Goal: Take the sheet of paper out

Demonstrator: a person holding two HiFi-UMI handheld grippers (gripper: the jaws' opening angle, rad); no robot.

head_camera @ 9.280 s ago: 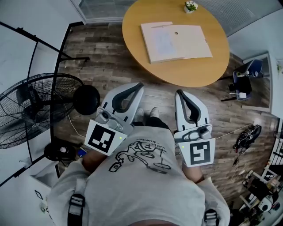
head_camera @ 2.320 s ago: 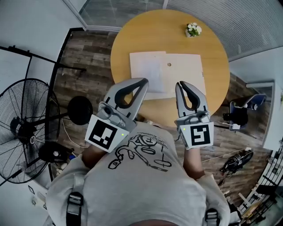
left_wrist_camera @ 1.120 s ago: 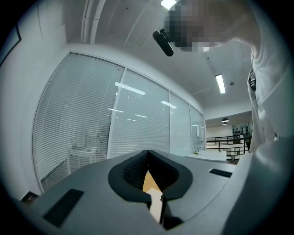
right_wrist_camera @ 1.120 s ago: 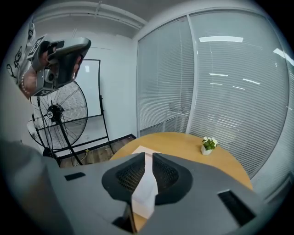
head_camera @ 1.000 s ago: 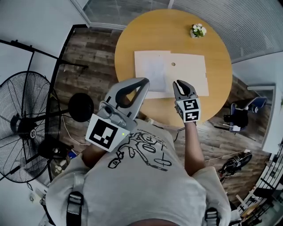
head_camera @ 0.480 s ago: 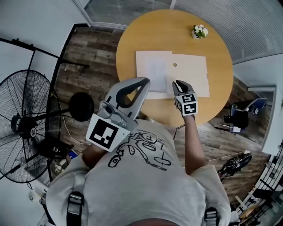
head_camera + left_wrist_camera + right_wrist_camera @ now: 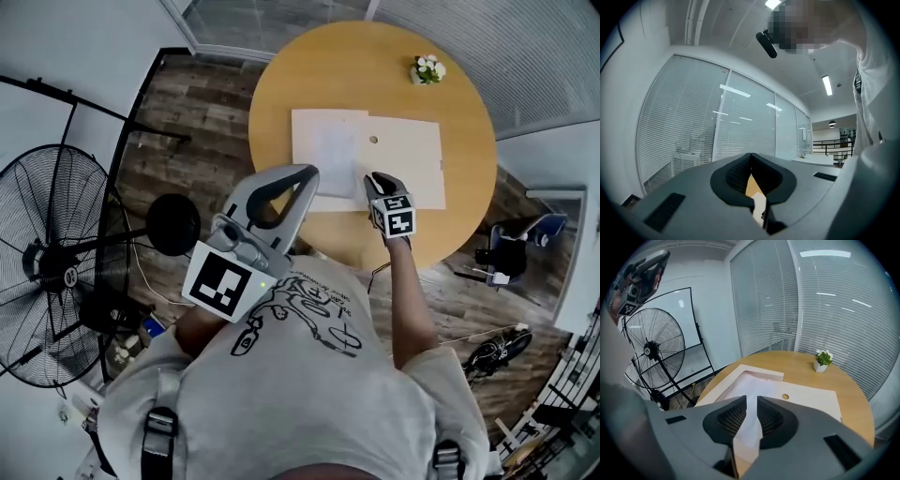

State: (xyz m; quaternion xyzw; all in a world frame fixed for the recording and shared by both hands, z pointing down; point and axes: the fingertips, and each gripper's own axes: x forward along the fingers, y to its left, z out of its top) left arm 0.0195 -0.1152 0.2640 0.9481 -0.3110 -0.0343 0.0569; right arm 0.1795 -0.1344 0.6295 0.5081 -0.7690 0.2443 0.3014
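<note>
- The sheet of paper [image 7: 328, 150] lay flat on the left half of an open folder [image 7: 412, 164] on the round table [image 7: 366, 66], leaving its near edge exposed for a pinch
- The right gripper [image 7: 375, 176] tilted down over that edge; its jaws stood narrowly apart, just opening, with nothing gripped, probably readying to take the sheet
- The left gripper [image 7: 307, 172] was held level by the chest, jaws together and empty, clear of the work

counter [image 7: 309, 80]: round, wooden | middle: flat beige folder [image 7: 412, 164], sheet of paper [image 7: 328, 150] on its left half | far edge: small potted plant [image 7: 427, 69]
</note>
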